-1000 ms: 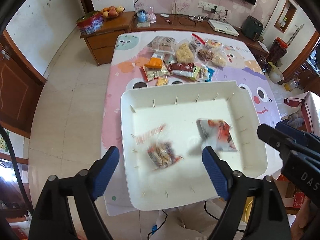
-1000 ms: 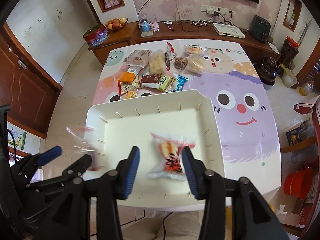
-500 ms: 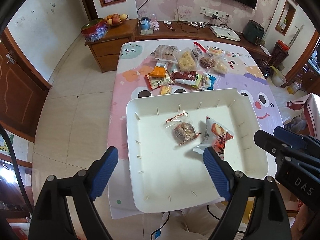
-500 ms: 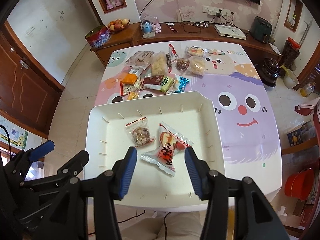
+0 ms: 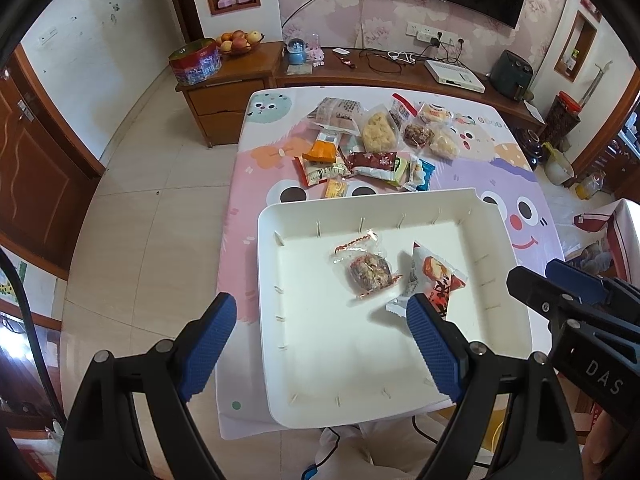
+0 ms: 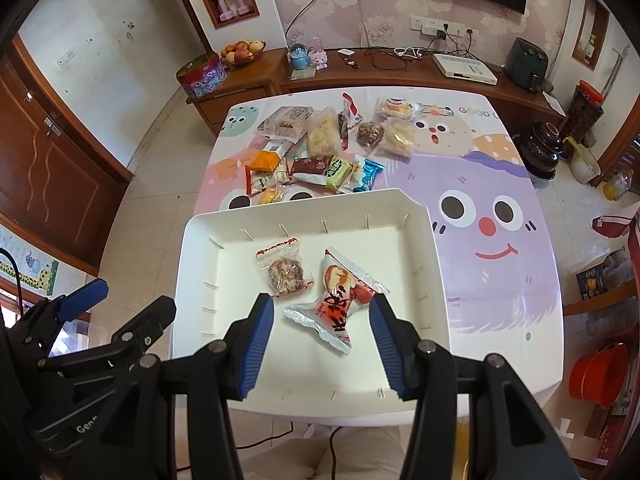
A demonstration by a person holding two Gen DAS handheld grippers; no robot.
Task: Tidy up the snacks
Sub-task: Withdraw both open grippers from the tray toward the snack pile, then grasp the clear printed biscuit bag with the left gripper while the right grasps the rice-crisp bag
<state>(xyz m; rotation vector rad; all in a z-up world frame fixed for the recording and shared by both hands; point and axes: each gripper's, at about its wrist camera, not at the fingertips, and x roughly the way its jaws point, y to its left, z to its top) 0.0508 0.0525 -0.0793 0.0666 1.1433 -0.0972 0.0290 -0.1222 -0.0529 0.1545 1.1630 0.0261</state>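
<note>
So you've got two snacks sitting loose in the white tray [image 6: 424,280] around the middle of both frames: the clear nut-cluster packet [image 6: 285,272] and the red-and-white wrapped one [image 6: 340,300] right beside it, which looks like your sorted spot. Both your grippers hang above the tray's near side holding nothing, the left gripper [image 5: 324,344] spread wide and the right gripper [image 6: 322,340] parted about halfway, so you look ready for another pick. The rest of the snack pile [image 5: 372,148] is at top center on the cartoon tablecloth [image 6: 500,184], just past the tray's far rim.
</note>
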